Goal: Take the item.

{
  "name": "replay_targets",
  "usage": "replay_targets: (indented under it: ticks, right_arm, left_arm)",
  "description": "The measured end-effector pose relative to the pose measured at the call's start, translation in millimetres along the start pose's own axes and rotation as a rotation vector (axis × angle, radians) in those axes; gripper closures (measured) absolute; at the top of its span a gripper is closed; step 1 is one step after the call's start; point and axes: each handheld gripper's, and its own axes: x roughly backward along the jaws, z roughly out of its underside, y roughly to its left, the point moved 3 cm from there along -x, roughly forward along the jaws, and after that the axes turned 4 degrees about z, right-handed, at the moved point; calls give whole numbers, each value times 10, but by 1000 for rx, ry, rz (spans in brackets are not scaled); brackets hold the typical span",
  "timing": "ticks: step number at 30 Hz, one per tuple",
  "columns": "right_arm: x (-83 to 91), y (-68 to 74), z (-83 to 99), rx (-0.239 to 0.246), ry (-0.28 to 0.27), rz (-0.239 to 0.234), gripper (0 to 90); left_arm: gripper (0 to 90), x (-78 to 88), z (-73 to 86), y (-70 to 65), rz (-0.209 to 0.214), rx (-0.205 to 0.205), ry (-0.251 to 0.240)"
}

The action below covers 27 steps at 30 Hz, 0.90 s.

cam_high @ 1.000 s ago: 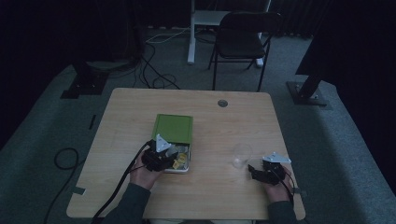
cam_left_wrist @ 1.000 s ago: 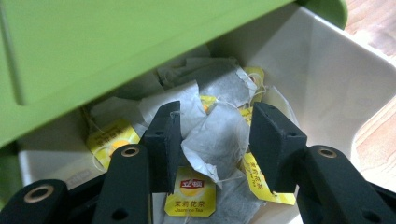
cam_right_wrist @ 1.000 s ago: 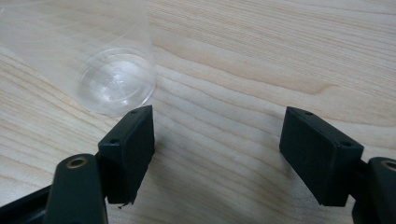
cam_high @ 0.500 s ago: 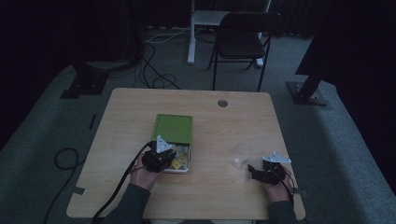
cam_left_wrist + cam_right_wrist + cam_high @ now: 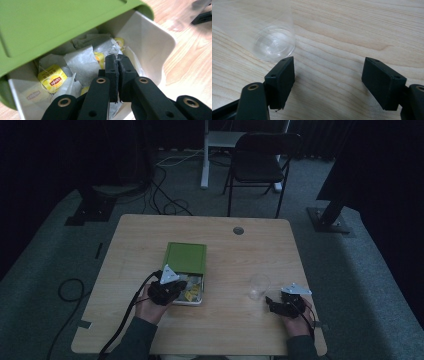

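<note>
Green plastic marks the lid (image 5: pixel 185 257) in the middle of the high view, slid toward the top of the frame so that the lower part of the white box (image 5: pixel 200 295) lies uncovered, which is what lets a tool get at the tea bags (image 5: pixel 190 291). The left gripper (image 5: pixel 169 288) sits at that opening, lower left of centre, while the right gripper (image 5: pixel 276 303) waits at lower right with the clear cup (image 5: pixel 258 285) just above and to its left, likely placed there to receive a bag. In the left gripper view, the left gripper (image 5: pixel 117 71) reaches down into the box's white wall (image 5: pixel 152 45) under the green lid (image 5: pixel 50 25); its 2 jaws have just been closing and now stand pressed together, with a sliver of white paper or thread, apparently from a tea bag (image 5: pixel 82 62), caught between them, though how much is gripped is hard to tell. A yellow tag (image 5: pixel 53 80) lies at lower left. In the right gripper view, the right gripper (image 5: pixel 328 77) stands wide open above bare table (image 5: pixel 352 35), holding nothing; the clear cup (image 5: pixel 273 46) sits upright at upper left, just beside 1 jaw but outside the gap.
</note>
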Motion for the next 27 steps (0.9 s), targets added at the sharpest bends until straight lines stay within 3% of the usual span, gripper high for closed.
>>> replay_targets:
  ticks: [19, 27]
  right_arm:
    - [1, 0, 0, 0, 1, 0, 260]
    - [0, 0, 0, 0, 1, 0, 260]
  left_arm:
    - [887, 212, -85, -28, 83, -7, -41]
    - [888, 274, -121, -79, 108, -30, -49]
